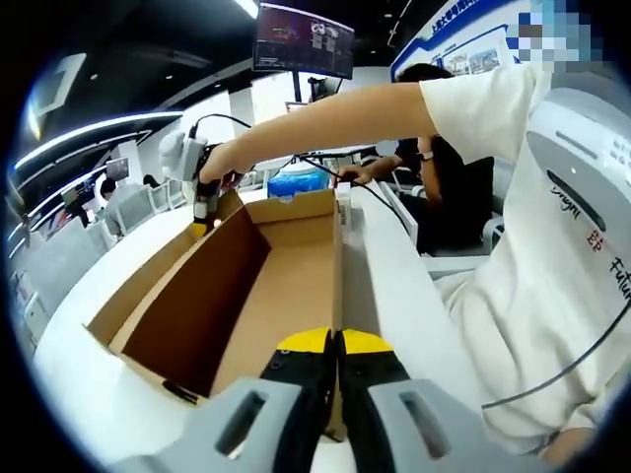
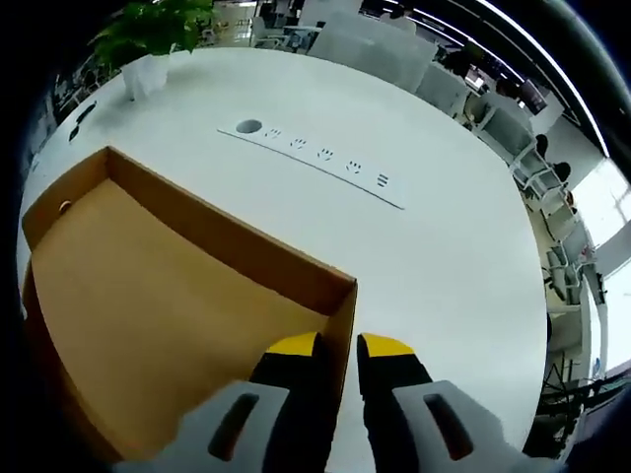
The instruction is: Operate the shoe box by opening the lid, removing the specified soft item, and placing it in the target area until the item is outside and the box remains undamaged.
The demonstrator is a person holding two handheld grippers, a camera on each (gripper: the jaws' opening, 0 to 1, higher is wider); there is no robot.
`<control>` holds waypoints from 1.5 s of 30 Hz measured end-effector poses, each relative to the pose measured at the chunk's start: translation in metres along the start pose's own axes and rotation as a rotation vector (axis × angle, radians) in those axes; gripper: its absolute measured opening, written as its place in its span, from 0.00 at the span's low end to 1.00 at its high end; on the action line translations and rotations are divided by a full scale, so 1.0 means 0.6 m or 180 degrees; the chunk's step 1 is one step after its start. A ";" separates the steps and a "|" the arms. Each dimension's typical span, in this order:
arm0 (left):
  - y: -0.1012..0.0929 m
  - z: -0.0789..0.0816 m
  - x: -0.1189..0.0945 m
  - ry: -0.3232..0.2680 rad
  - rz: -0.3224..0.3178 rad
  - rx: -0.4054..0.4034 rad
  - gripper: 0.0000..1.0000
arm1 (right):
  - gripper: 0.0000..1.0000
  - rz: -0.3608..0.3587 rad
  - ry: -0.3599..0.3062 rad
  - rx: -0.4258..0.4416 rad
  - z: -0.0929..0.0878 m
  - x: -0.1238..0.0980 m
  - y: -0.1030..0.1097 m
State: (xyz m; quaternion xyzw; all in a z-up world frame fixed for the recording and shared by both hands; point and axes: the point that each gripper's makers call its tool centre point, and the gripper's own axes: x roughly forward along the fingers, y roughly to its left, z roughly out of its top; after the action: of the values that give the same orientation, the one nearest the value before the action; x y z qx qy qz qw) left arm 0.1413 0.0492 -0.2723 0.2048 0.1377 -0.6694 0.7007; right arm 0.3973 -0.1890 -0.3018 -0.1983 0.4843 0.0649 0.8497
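Observation:
An open brown cardboard shoe box (image 1: 246, 286) lies on the white table (image 1: 394, 286), and its inside looks bare. My left gripper (image 1: 335, 343) has its yellow-tipped jaws shut on the top edge of the box's near right wall. Across the box, a hand holds my right gripper (image 1: 204, 205) at the far left corner. In the right gripper view the same box (image 2: 148, 296) lies below and to the left. There my right gripper (image 2: 340, 345) straddles the wall by the corner, shut on the cardboard edge.
A person in a white shirt (image 1: 562, 256) stands close on the right, with an arm (image 1: 325, 123) reaching over the box. A socket strip (image 2: 315, 158) is set into the table (image 2: 444, 246), with a potted plant (image 2: 148, 39) beyond. A blue object (image 1: 296, 182) sits past the box.

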 end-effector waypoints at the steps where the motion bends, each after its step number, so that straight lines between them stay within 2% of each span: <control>1: 0.000 0.000 0.000 0.0003 0.0002 -0.0001 0.02 | 0.08 0.0008 0.0008 0.0002 -0.002 0.000 0.000; 3: 0.000 0.000 0.000 -0.0003 0.0011 0.0004 0.02 | 0.07 0.0103 0.0049 0.0143 -0.007 0.002 0.010; 11: 0.001 0.000 -0.001 -0.0004 0.0017 0.0010 0.01 | 0.03 0.0124 0.0057 0.0191 -0.009 -0.003 0.014; 12: 0.000 0.000 0.001 0.0027 0.0004 -0.0022 0.01 | 0.02 0.0233 -0.0264 0.0625 0.011 -0.033 0.012; 17: -0.001 0.000 0.000 0.0021 0.0000 -0.0063 0.01 | 0.01 0.0239 -0.0598 0.0728 0.048 -0.050 -0.006; 25: -0.001 -0.001 0.002 0.0079 0.0016 -0.0069 0.01 | 0.02 0.0182 -0.0841 0.0744 0.063 -0.060 -0.024; 35: 0.002 -0.001 0.001 0.0081 0.0032 -0.0114 0.01 | 0.01 0.0106 -0.1040 0.0702 0.070 -0.078 -0.032; 38: 0.004 0.000 0.000 0.0068 0.0037 -0.0150 0.01 | 0.02 0.0046 -0.1222 0.0729 0.081 -0.093 -0.033; 42: 0.005 0.000 0.001 0.0100 0.0015 -0.0175 0.01 | 0.01 -0.0068 -0.1348 0.0663 0.084 -0.106 -0.035; 45: 0.004 0.000 0.002 0.0128 0.0005 -0.0179 0.02 | 0.01 -0.0071 -0.1490 0.0720 0.086 -0.120 -0.039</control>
State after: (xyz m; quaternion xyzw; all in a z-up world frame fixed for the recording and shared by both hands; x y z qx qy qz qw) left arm 0.1440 0.0484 -0.2727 0.1985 0.1704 -0.6604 0.7038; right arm 0.4078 -0.1842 -0.2110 -0.0869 0.2765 0.0451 0.9560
